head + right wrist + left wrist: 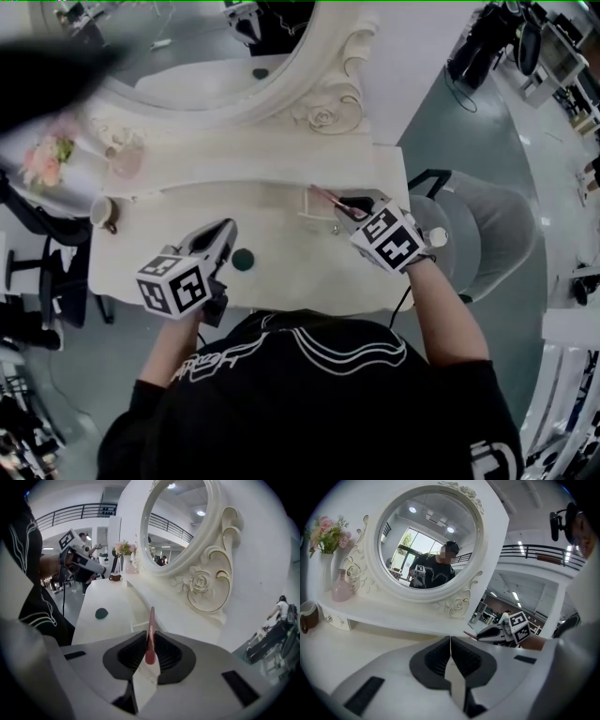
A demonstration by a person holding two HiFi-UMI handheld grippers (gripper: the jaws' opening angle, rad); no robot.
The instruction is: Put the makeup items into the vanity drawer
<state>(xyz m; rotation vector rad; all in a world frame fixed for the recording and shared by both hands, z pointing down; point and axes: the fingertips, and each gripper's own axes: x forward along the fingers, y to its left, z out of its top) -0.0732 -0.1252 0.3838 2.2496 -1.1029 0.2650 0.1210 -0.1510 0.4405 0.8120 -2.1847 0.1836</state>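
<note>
I see my right gripper [149,638] clamping its fingers on a slim, glossy rose-pink makeup stick [151,620] with a rounded near end. It points forward over the small open drawer [313,201] on the white tabletop [281,272]. My left gripper [450,641] has its fingers pressed together, empty.

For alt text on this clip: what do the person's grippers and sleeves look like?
The left gripper and right gripper are pale grey with dark ribbed pads; each carries a white cube with black square markers and trails a black cable. Black short-sleeved shirt, white line print.
</note>
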